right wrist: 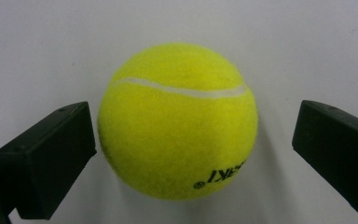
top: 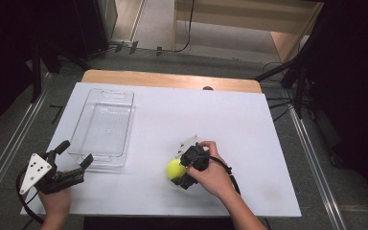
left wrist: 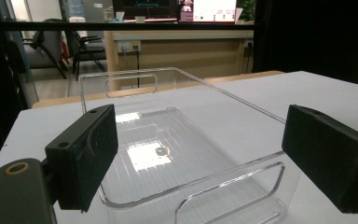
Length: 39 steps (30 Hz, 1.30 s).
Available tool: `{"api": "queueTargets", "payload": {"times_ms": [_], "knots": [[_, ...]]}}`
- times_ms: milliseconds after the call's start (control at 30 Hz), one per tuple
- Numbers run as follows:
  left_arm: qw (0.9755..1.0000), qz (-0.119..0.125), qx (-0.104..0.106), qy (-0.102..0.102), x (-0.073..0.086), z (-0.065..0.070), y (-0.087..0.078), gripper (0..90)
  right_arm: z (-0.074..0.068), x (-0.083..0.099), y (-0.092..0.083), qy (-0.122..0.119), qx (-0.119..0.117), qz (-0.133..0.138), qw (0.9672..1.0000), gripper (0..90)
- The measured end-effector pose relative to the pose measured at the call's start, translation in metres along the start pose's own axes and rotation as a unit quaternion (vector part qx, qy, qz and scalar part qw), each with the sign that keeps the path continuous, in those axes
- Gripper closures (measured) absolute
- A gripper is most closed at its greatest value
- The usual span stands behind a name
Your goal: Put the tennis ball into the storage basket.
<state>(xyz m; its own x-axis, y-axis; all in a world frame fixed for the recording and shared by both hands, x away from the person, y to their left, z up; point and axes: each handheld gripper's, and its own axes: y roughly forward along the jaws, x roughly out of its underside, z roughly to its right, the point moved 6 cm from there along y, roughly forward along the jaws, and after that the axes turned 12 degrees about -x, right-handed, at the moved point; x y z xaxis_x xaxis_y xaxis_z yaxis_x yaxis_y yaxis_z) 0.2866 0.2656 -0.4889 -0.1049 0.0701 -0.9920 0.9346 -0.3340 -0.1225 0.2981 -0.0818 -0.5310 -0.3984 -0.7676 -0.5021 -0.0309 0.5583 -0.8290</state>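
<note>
Office, desks [left wrist: 177, 35], chairs [left wrist: 46, 44], monitors [left wrist: 144, 7]

Bright overhead light glares off the clear tray [left wrist: 168, 154]; surroundings dark.

Count on the tabletop [top: 249, 134]: one yellow tennis ball [top: 175, 169]; one clear plastic tray [top: 103, 125], nothing seen inside it. Two grippers: left [top: 75, 154] and right [top: 180, 173]. One small dark item [top: 207, 88] at the far edge, apparently a hole or knob.

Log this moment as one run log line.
right claw: open, straddling tennis ball | ball: on table | left claw: open, facing clear tray | tray: empty
</note>
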Motion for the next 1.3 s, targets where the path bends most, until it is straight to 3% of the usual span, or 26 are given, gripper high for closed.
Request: {"api": "queueTargets", "payload": {"times_ms": [733,1133,1300], "knots": [[1.0000,0.000,0.000,0.000,0.000,0.000,0.000,11.1,0.002,0.000,0.008,0.012,0.002,-0.015,0.9998,4.8],[1.0000,0.000,0.001,0.000,0.000,0.000,0.000,11.1,0.001,-0.002,0.015,0.007,-0.014,-0.020,0.9997,5.8],[1.0000,0.001,0.001,0.000,0.000,0.000,0.000,11.1,-0.001,-0.004,0.015,0.009,-0.024,-0.017,0.9995,11.7]]}}
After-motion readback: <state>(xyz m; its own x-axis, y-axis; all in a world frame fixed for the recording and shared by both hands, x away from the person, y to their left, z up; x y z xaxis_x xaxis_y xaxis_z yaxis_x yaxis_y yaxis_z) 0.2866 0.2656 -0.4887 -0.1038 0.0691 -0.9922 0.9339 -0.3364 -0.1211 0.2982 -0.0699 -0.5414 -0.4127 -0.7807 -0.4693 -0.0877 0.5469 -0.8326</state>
